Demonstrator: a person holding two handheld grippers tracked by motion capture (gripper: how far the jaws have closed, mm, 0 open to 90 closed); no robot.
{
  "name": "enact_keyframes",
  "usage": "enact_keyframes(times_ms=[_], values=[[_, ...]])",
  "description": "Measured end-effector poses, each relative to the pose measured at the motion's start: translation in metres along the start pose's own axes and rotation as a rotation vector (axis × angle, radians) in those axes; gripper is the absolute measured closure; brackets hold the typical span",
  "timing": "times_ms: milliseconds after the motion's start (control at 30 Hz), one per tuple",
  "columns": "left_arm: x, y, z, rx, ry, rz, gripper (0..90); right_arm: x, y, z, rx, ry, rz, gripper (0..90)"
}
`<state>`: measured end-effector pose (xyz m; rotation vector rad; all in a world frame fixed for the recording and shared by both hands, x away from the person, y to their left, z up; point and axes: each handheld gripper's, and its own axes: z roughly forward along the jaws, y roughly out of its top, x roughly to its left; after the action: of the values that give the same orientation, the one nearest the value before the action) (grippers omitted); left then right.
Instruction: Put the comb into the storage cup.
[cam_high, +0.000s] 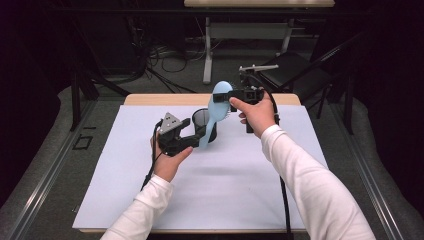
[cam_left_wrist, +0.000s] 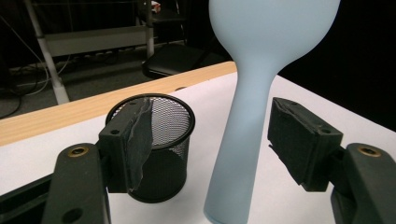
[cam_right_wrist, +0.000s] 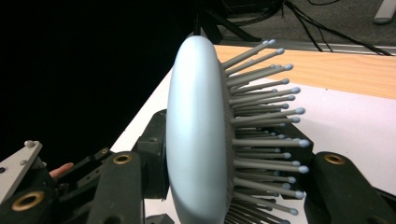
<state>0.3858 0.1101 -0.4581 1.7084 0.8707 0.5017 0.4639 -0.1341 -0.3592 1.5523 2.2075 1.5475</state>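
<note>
Light is falling from above onto the white tabletop (cam_high: 225, 190), leaving the room around it sinking into near-black. Soft shadows are lying under the forearms and beside the mesh cup (cam_left_wrist: 161, 144). In the tool views, the pale blue brush (cam_right_wrist: 198, 140) is picking up a gentle sheen, and the nearest black parts are blurring slightly. The high view is looking mildly grainy.

Left tool (cam_high: 196, 134) agape, right tool (cam_high: 231, 97) clamped

Mesh cup (cam_high: 205, 123) mid worktop (cam_high: 240, 190); hairbrush (cam_high: 216, 108) handle just right of it, w/ head up behind
</note>
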Motion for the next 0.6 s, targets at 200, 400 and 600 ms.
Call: enact_keyframes(times_ms=[200,400,600], values=[[0.005,0.000,0.000,0.006,0.030,0.006,31.3,-0.003,0.003,-0.004,-0.011,-0.012,0.001,48.4],[0.009,0.000,0.001,0.030,0.026,-0.002,31.9,-0.004,0.005,-0.006,-0.018,-0.024,-0.004,48.4],[0.014,0.000,0.000,0.033,0.042,-0.013,29.2,-0.004,0.007,-0.008,-0.023,-0.031,-0.006,48.4]])
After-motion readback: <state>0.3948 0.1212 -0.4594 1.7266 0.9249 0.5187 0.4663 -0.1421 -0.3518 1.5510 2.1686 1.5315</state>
